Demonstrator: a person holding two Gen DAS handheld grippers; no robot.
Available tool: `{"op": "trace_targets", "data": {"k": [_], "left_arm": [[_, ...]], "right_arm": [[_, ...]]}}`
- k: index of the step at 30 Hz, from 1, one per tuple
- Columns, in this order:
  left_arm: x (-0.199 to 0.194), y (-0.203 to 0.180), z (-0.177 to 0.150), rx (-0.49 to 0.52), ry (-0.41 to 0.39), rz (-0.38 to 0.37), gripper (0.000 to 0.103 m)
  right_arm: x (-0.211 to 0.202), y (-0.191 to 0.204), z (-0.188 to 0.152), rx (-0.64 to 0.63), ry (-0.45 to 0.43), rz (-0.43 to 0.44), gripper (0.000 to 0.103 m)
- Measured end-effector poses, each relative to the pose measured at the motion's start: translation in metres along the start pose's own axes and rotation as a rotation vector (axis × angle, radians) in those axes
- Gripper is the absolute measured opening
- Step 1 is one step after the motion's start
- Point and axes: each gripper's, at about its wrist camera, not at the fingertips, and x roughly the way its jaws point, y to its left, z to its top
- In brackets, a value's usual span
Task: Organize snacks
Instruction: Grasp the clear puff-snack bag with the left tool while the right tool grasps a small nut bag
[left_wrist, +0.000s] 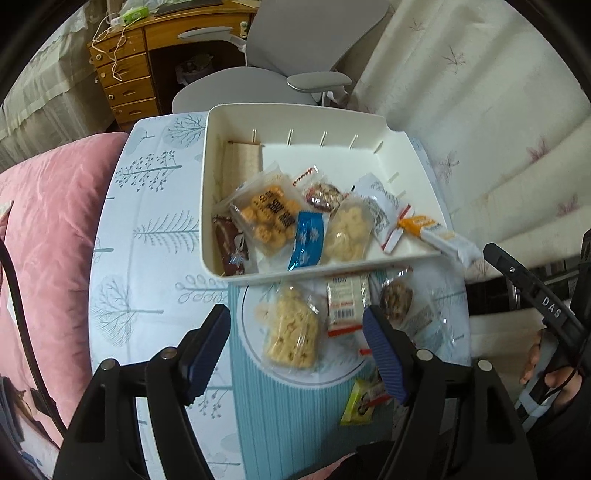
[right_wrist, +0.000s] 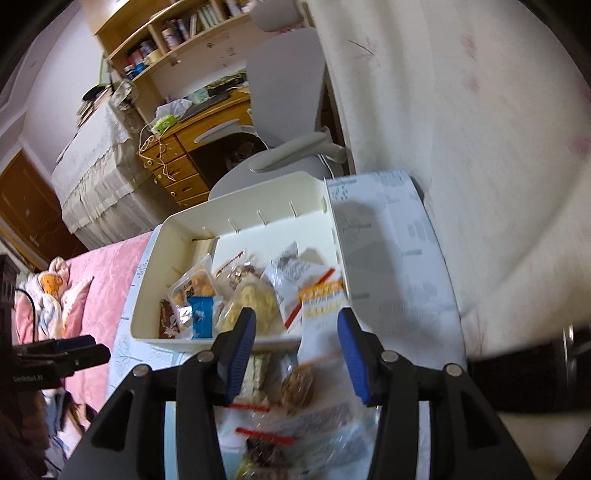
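Soft, even daylight in both views, no harsh glare. Heavy fisheye bending with dark corners (vignette). Right wrist view motion-blurred, worst on near wrappers (right_wrist: 295, 424); left wrist view sharper.

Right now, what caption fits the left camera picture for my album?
Open left gripper hovering over a pale cracker packet in front of the white bin of snacks.

A cream-white bin (left_wrist: 295, 122) holds snack packets just beyond the blue-padded, black left gripper (left_wrist: 295, 347): orange biscuits in clear wrap (left_wrist: 267, 218), a bright blue sachet (left_wrist: 306, 240) and an orange-and-white bar (left_wrist: 436, 232) over the rim. Below the jaws, a pale yellow cracker pack (left_wrist: 291, 332) lies on a white tablecloth (left_wrist: 155, 229) printed with grey-blue trees. A pink quilt (left_wrist: 48, 206) spreads to the gripper's left.
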Motion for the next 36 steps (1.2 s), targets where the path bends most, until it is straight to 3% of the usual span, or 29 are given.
{"op": "trace_targets", "data": {"k": [13,23,31,36], "left_arm": [[-0.006,0.029,-0.026,0.137,0.06,-0.065,0.075],[0.009,0.04,-0.037,0.257,0.104,-0.088,0.087],[0.046,0.049,-0.038,0.231,0.2,-0.068,0.088],[0.078,0.049,-0.034,0.194,0.294,-0.045,0.088]], "right_arm": [[-0.022,-0.006,-0.068,0.328,0.069,-0.064,0.053],[-0.013,-0.009,-0.126,0.656,0.151,-0.045,0.058],[0.007,-0.011,-0.162,0.899,0.232,-0.003,0.058],[0.022,-0.015,-0.167,1.044,0.264,0.009,0.058]]}}
